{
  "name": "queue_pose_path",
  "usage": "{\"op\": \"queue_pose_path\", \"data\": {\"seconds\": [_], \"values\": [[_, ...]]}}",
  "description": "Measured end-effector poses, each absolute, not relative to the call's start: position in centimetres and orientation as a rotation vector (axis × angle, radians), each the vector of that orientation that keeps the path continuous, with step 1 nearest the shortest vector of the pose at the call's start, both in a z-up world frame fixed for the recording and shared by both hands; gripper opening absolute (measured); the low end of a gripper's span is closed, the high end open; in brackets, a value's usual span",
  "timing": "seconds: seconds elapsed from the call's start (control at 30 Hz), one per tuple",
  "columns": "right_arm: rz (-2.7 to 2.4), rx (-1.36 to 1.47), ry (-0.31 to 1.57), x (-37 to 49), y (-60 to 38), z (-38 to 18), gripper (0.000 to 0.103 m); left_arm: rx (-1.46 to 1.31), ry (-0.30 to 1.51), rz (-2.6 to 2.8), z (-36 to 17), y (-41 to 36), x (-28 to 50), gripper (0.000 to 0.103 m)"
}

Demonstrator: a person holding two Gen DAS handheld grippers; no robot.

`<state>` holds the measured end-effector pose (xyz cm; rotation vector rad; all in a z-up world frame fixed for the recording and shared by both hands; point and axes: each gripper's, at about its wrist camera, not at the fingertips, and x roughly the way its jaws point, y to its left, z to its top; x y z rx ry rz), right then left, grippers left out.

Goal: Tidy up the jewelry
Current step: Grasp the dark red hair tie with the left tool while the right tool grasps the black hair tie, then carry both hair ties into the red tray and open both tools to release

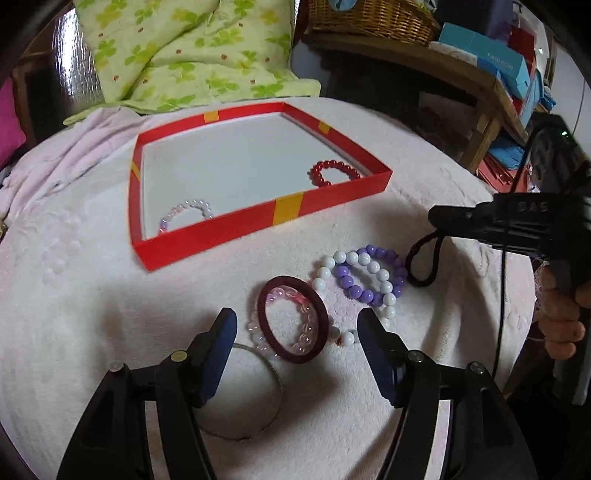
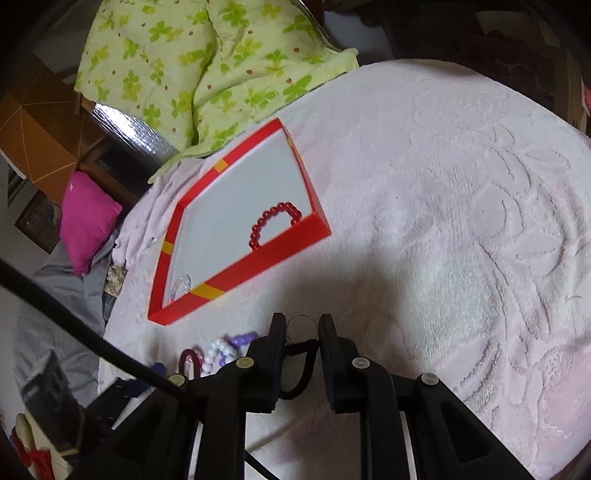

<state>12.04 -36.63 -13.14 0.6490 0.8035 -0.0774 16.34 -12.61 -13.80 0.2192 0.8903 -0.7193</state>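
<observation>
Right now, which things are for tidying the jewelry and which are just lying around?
For the job: red tray, red bead bracelet, clear bead bracelet, maroon hair tie, white bead bracelet, purple bead bracelet, black hair tie.

Just lying around: green quilt, wicker basket, blue boxes, pink cushion.

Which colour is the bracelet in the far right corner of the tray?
Red bracelet, clearest in the left wrist view.
</observation>
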Motion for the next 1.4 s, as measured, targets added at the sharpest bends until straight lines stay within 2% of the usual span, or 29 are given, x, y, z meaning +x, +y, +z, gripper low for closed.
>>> {"op": "queue_pose_path", "data": {"seconds": [0.07,0.17,0.23,0.3,0.37,0.93,1.4], "values": [[-0.074,0.649,0.804,12.1,-36.6,-13.1,0.020,0.221,0.896,-0.721,-14.1,-12.8,16.5,0.067],[-0.070,0.637,0.804,12.3,-36.3,-13.0,0.020,0.222,0.890,-0.721,-14.2,-12.6,16.8,0.039],[-0.066,0.631,0.798,12.2,-36.3,-12.9,0.020,0.208,0.887,-0.723,-14.1,-12.3,16.9,0.033],[-0.063,0.631,0.791,12.2,-36.2,-12.8,0.020,0.205,0.879,-0.727,-13.9,-12.1,16.9,0.016],[-0.060,0.634,0.783,12.1,-36.3,-12.6,0.020,0.203,0.871,-0.729,-13.7,-11.9,17.0,0.011],[0.006,0.644,0.556,11.3,-36.7,-8.6,0.020,0.096,0.690,-0.676,-8.8,-8.6,18.4,0.008],[0.013,0.621,0.532,21.1,-36.1,-6.7,0.020,0.173,0.678,-0.679,-6.8,-12.7,25.2,0.009]]}}
